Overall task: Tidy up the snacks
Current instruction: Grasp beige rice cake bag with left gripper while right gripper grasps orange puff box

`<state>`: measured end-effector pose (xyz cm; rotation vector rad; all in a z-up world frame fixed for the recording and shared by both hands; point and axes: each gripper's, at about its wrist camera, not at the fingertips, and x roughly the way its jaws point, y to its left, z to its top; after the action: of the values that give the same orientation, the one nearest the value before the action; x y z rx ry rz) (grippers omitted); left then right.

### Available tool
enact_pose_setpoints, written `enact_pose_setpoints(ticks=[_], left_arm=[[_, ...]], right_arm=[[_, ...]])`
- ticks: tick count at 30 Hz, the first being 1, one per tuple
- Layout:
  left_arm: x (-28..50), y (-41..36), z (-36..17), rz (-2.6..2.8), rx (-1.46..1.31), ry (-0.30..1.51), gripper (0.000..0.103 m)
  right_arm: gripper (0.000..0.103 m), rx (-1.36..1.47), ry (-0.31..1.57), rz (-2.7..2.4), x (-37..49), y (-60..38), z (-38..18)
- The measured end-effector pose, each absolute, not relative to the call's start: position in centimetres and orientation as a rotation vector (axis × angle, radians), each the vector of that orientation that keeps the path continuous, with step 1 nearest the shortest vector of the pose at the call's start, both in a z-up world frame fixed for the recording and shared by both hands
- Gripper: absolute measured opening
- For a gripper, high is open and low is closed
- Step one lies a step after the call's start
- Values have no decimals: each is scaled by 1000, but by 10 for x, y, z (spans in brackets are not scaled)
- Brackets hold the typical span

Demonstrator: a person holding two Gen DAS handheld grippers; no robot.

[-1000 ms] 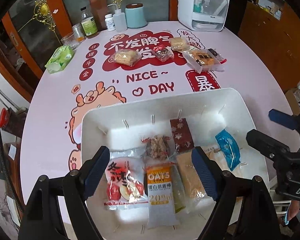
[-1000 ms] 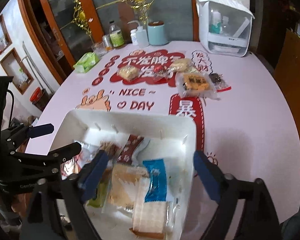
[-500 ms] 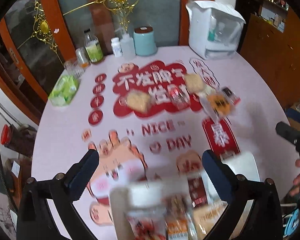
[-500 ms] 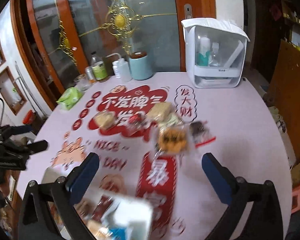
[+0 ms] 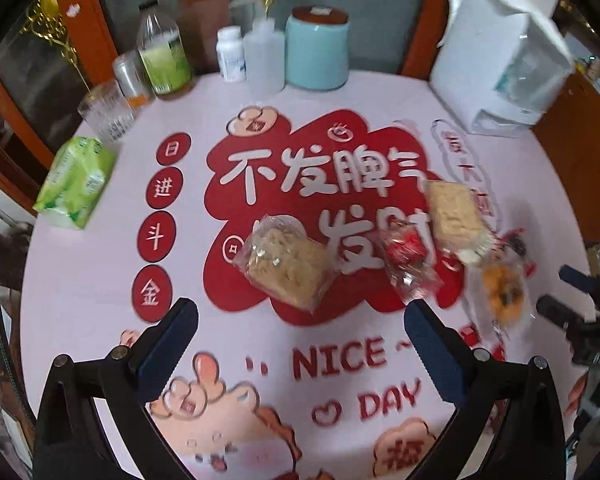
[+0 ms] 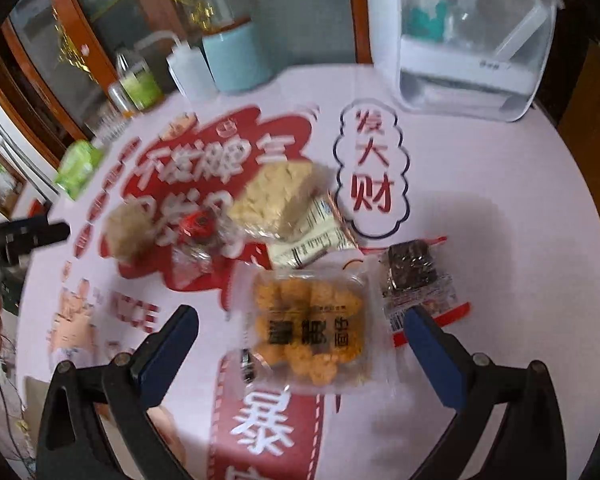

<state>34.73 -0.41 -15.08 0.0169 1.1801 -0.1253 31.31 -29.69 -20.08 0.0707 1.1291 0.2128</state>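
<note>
Several wrapped snacks lie on the pink printed tablecloth. My left gripper is open, just short of a beige crisp cake; a red-wrapped sweet, a pale cake bar and an orange snack pack lie to its right. My right gripper is open over the orange snack pack, nothing pressed between its pads. A dark brownie pack lies by the right finger. The pale cake bar, red sweet and beige cake lie beyond.
At the table's far edge stand a light blue canister, a squeeze bottle, a pill bottle, a green-labelled bottle and a glass. A green tissue pack lies left. A white plastic organiser box stands back right.
Both grippers moved away from the white tray, which has left both views, across the table to the loose snacks. Their jaws have spread wider.
</note>
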Motion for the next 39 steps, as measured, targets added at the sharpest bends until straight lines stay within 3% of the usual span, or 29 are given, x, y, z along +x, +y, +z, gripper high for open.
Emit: enact_pose_setpoints(ticks=[10,26,28,32,39], left_arm=[[405,4,-217,-44,-73,1307,102],[433,-6,-263,130,-74,1381,102],[429,0,-268,135,-113,1401,89],[419,5,-263,118,-107,1393,64],[388,1,-257,25,38,1401,58]], right_arm=[[103,-92,1223,169,327,-272,-245],[102,-32,1297,172,340,-278,-250],[99,-28,1297,175,341,-276,-250],[83,-32,1289,182,337,-274,-244],[77,-47,1243,207,315,-273,-236]])
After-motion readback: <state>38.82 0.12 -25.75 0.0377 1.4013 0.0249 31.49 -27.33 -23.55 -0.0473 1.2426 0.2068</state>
